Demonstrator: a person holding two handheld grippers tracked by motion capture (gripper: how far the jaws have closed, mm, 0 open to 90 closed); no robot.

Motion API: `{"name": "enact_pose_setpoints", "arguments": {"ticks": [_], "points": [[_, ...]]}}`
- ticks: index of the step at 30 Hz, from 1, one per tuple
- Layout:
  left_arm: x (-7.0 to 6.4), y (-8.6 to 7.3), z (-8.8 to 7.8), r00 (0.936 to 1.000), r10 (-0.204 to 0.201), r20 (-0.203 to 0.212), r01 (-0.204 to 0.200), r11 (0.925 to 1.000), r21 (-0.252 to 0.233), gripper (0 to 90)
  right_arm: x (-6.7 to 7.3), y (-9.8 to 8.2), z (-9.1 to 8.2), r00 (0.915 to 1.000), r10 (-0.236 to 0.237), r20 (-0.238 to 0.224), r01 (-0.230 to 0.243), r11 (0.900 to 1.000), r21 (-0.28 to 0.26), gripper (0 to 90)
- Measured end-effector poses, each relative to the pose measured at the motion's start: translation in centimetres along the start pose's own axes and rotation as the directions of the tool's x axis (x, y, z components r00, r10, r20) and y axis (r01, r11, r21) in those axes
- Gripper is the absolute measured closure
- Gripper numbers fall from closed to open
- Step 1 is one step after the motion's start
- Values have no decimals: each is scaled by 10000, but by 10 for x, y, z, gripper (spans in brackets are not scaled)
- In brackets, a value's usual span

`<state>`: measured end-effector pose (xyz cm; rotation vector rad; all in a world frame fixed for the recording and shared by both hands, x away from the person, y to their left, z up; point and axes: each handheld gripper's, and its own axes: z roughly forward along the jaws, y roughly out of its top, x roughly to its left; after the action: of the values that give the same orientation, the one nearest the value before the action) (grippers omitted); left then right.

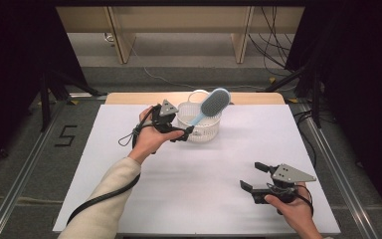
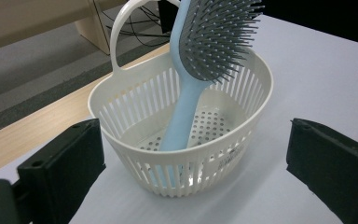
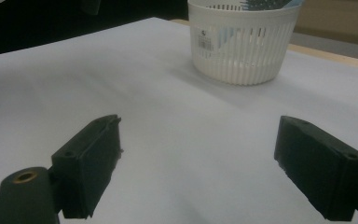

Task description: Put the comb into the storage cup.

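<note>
Holding our left tongs [image 1: 186, 133] released beside the white basket [image 1: 199, 130], we see the blue hairbrush [image 1: 210, 106] leaning inside toward one o'clock. Our right tongs [image 1: 252, 177] rest released at five o'clock on the desk [image 1: 189, 184].

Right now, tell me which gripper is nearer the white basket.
Left. The left gripper sits right beside the white basket, jaws open; the right gripper rests far off near the table's front edge.

White table sheet [image 1: 204, 169], floor cables [image 1: 273, 55]
</note>
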<state>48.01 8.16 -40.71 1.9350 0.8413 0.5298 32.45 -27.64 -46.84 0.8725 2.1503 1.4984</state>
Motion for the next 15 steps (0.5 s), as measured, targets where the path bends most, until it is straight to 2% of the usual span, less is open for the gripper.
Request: {"name": "enact_pose_setpoints", "arguments": {"ticks": [15], "points": [[1,-25,-18,9998,166,-85,-166,9999,13,49,-1,0,0,10000,13,3,-13,10000,3,154]]}}
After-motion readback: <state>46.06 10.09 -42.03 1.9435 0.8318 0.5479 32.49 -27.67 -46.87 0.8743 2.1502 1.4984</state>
